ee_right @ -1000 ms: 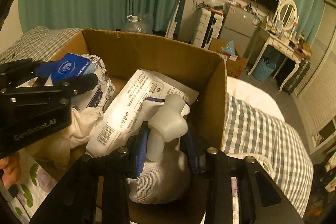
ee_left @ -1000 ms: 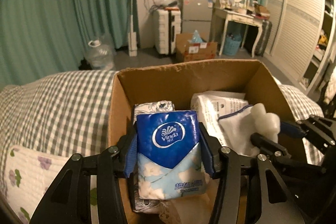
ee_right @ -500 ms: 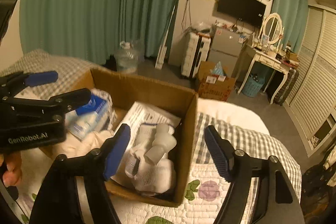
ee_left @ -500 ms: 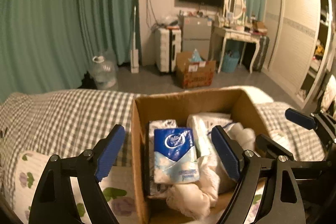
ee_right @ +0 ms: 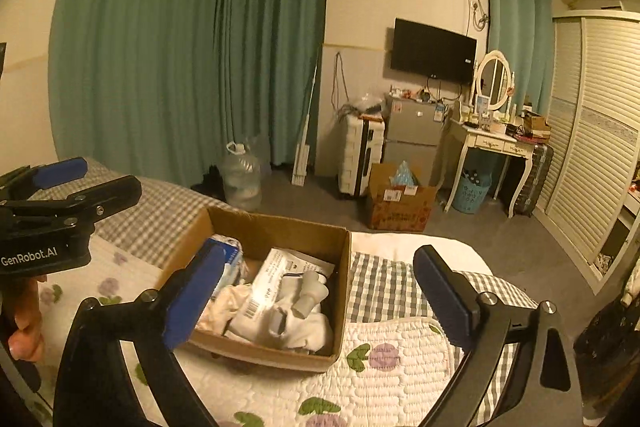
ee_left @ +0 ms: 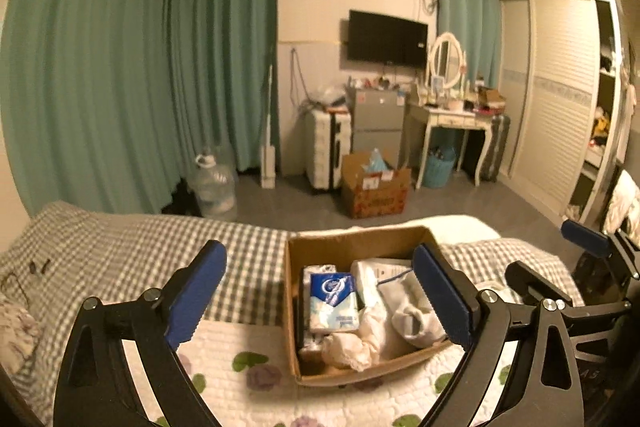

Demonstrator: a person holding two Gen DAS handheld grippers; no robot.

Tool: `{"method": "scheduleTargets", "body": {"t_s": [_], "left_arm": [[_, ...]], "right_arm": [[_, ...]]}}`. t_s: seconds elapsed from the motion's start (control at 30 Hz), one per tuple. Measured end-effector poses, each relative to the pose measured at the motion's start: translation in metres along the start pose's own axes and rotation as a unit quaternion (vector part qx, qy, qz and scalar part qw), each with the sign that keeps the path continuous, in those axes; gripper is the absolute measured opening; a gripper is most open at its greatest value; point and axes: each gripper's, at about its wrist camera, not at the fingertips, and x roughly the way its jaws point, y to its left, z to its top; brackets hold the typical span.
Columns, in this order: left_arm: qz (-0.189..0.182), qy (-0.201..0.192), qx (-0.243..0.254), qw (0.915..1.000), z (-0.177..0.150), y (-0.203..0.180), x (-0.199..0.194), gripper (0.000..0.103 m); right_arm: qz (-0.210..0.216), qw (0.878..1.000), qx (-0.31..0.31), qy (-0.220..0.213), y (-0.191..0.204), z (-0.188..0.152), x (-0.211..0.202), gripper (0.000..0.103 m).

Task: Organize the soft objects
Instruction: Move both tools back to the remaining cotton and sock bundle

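A cardboard box (ee_left: 344,241) sits on the bed and holds soft things: a blue Vinda tissue pack (ee_left: 333,301), a white plastic packet (ee_left: 370,283), white socks (ee_left: 414,317) and crumpled white cloth (ee_left: 352,345). My left gripper (ee_left: 320,297) is open and empty, raised above and in front of the box. My right gripper (ee_right: 316,293) is also open and empty, held above the box (ee_right: 280,227). The socks (ee_right: 304,311) and the packet (ee_right: 268,291) show in the right wrist view. Each gripper shows in the other's view.
The bed has a grey checked cover (ee_left: 140,247) and a white flowered quilt (ee_left: 248,367). Beyond it are green curtains, a water jug (ee_left: 212,187), a floor box (ee_left: 376,187), a suitcase, a fridge, a dressing table and a wardrobe.
Both grippers let go, the left of the tissue pack and the right of the white socks, opened wide, and rose up and back from the box. Those things now lie in the box.
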Motion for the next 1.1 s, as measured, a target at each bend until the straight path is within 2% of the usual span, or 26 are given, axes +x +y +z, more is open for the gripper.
{"method": "scheduleTargets", "body": {"t_s": [0.13,0.3,0.5,0.6,0.77,0.9,1.1], "left_arm": [[0.003,-0.015,-0.003,0.9999,0.001,0.004,-0.032,0.096],[0.018,-0.021,-0.013,0.9995,0.004,0.003,-0.067,0.096],[0.021,-0.048,-0.022,0.9984,0.003,0.006,-0.109,0.096],[0.022,-0.061,-0.026,0.9976,0.0,0.008,-0.124,0.103],[0.04,-0.069,-0.02,0.9966,-0.005,0.007,-0.134,0.103],[0.043,-0.062,-0.022,0.9969,-0.015,0.012,-0.132,0.103],[0.043,-0.03,-0.035,0.998,-0.034,0.018,-0.124,0.103]], "right_arm": [[0.014,1.0,0.013,-0.02,0.0,0.003,-0.04,0.103],[0.018,0.998,0.025,-0.06,0.001,0.007,-0.088,0.103],[0.019,0.996,0.023,-0.084,0.009,0.007,-0.135,0.103],[0.015,0.997,0.013,-0.08,0.013,0.008,-0.149,0.103],[0.009,0.997,0.003,-0.071,0.02,0.003,-0.169,0.103],[0.035,0.998,0.005,-0.045,0.028,-0.008,-0.173,0.103],[0.022,0.999,-0.031,0.004,0.046,-0.046,-0.169,0.103]]}}
